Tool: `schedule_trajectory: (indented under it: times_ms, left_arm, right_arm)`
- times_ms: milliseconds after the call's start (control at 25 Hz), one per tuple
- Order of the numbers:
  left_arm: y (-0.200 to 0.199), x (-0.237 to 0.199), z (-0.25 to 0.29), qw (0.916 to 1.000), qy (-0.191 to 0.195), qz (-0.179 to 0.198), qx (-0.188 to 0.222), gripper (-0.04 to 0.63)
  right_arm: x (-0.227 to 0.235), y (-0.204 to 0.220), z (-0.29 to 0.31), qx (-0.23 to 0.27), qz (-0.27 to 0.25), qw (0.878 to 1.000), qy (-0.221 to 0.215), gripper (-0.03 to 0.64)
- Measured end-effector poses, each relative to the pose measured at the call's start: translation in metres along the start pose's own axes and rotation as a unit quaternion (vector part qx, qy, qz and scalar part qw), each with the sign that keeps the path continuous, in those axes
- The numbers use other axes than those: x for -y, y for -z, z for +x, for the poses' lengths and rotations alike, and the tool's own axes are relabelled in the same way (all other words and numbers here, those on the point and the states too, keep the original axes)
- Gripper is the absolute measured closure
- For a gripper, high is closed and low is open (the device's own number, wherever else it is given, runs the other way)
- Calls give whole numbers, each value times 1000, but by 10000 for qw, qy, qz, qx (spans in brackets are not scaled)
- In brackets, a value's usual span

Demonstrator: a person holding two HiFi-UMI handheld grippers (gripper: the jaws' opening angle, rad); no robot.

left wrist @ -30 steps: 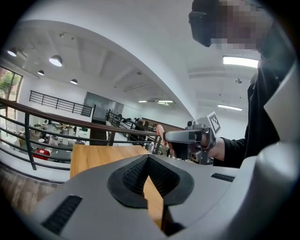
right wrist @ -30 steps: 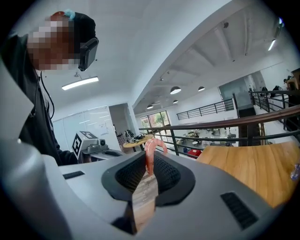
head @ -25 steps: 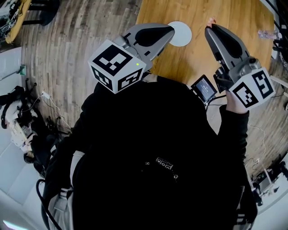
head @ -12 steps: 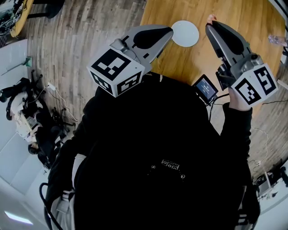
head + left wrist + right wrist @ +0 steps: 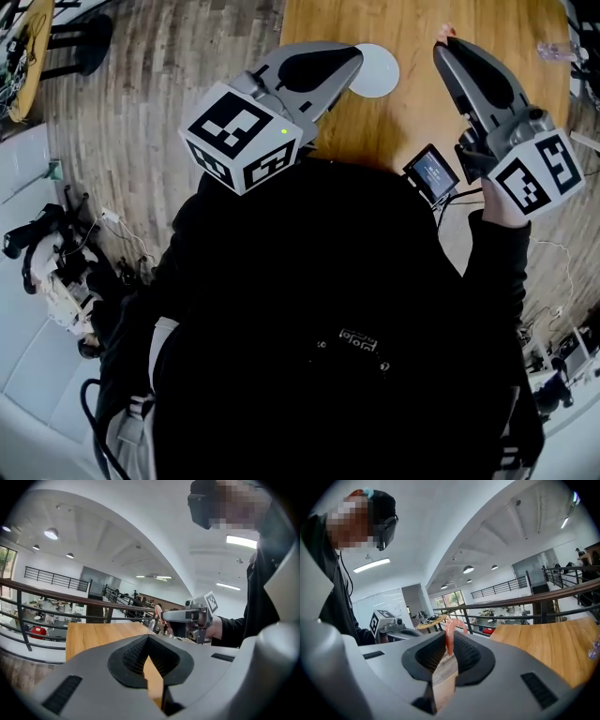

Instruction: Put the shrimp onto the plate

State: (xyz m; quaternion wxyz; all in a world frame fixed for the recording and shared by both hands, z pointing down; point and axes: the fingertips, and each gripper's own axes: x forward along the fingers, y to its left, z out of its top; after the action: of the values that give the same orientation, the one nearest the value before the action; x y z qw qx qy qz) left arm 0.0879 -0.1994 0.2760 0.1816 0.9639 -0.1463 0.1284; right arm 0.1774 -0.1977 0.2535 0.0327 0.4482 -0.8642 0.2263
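In the head view a small white plate (image 5: pixel 378 70) lies on the wooden table (image 5: pixel 412 117). My left gripper (image 5: pixel 352 58) hovers with its tips over the plate's left edge. In the left gripper view the left gripper (image 5: pixel 148 638) has its jaws shut and holds nothing. My right gripper (image 5: pixel 441 45) is to the right of the plate, shut on a pink curled shrimp (image 5: pixel 444 34). The right gripper view shows the shrimp (image 5: pixel 451 631) pinched upright at the tips of the right gripper (image 5: pixel 449 641), its curve sticking out above the jaws. Both grippers are held level, above the table.
A small screen device (image 5: pixel 431 173) sits at the table's near edge by my body. A clear plastic item (image 5: pixel 553 49) lies at the table's far right. Cables and gear (image 5: pixel 56 272) litter the wood floor on the left. A railing (image 5: pixel 525 603) runs beyond the table.
The head view sways a little, so the plate drifts right and back. Both grippers keep their places over the table, with the shrimp still in the right one.
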Motion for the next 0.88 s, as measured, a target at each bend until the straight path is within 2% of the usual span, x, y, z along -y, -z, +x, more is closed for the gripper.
schedule_trajectory:
  times_ms: [480, 880]
  left_arm:
    - [-5, -2, -4, 9998, 174, 62, 24, 597]
    - [1, -3, -2, 9999, 100, -26, 13, 597]
  right_arm:
    - [-2, 1, -2, -5, 14, 9998, 222, 553]
    - [4, 9, 0, -171, -12, 9997, 171, 553]
